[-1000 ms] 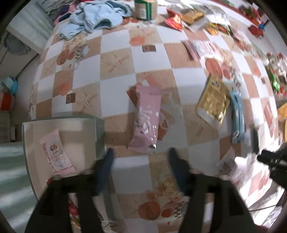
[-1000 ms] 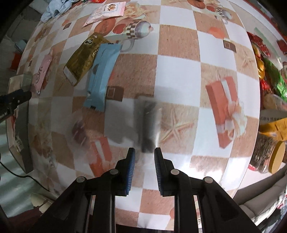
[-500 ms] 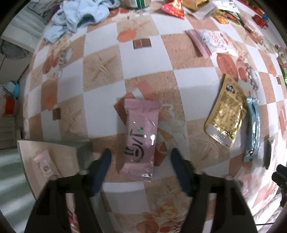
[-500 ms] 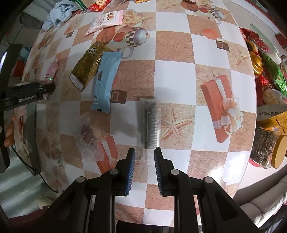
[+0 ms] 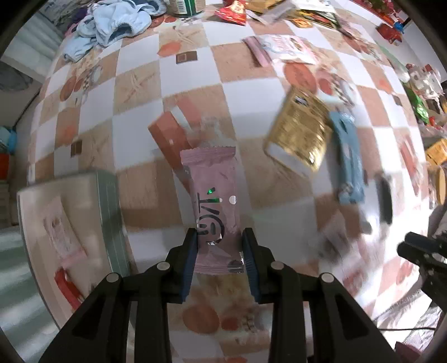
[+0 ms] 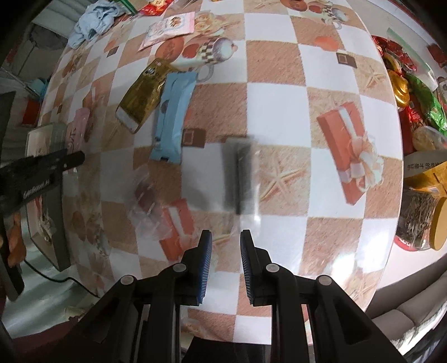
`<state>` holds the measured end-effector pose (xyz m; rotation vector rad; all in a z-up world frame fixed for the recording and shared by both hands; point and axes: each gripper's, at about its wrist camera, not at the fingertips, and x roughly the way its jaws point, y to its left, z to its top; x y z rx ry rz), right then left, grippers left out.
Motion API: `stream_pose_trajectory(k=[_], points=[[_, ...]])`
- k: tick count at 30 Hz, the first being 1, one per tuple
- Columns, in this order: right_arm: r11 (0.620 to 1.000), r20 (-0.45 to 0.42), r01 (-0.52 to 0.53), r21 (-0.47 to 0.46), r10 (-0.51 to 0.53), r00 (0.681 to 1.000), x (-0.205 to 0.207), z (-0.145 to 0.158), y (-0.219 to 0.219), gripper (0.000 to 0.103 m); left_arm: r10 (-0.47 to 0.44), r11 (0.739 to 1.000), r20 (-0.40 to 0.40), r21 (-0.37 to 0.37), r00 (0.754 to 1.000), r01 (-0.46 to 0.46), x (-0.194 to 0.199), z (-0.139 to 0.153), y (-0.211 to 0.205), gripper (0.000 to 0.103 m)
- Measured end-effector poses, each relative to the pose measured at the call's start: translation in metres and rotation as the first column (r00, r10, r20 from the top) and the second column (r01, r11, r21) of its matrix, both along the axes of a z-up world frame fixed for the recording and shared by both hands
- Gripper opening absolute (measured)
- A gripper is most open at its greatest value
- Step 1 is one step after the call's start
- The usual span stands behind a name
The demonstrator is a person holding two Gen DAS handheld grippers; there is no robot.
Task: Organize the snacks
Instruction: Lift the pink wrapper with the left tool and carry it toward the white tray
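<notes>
A pink snack packet [image 5: 215, 201] lies lengthwise on the checked tablecloth. My left gripper [image 5: 219, 245] points straight down over the packet's near end. Its jaws are closing, and both blue pads press the packet's sides. In the right wrist view my right gripper [image 6: 225, 240] hangs above the table, shut, with nothing between its fingers. Just beyond it lies a dark grey packet [image 6: 240, 181]. A gold packet [image 6: 144, 95] and a light blue packet [image 6: 173, 117] lie side by side further left. Both also show right of the pink packet, gold [image 5: 300, 131] and blue [image 5: 347, 162].
A shallow green-rimmed box [image 5: 110, 201] left of the pink packet holds a pale pink packet [image 5: 62, 229]. A clear-wrapped snack [image 6: 145, 198] lies left of the dark packet. A blue cloth [image 5: 111, 25] lies at the far side. More snacks [image 6: 413, 83] and a yellow-lidded jar [image 6: 435, 223] crowd the right edge.
My left gripper has come down over the pink packet's near end, and its jaws have drawn in from wide apart onto the packet's sides. The right gripper has risen a little and stays shut.
</notes>
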<state>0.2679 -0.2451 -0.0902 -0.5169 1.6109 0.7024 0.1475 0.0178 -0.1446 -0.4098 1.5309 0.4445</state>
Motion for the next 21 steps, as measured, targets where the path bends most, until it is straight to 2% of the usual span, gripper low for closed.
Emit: stream_pose_trajectory(k=[13,19,21], points=[[1.000,-0.004,0.001,-0.001,-0.001,1.000,-0.035,0.014,-0.002,0.024,-0.028,0.998,0.001,-0.055,1.000,0.028,-0.076,0.031,-0.071,0.035],[1.000,0.008,0.005,0.015,-0.005,1.000,-0.042,0.025,0.002,0.024,-0.050,0.998,0.010,-0.049,0.999,0.050,-0.087,0.046,-0.076,0.035],[1.000,0.013,0.001,0.019,-0.002,1.000,-0.044,0.029,0.005,0.024,-0.054,0.997,0.013,-0.049,0.998,0.054,-0.095,0.063,-0.065,0.035]])
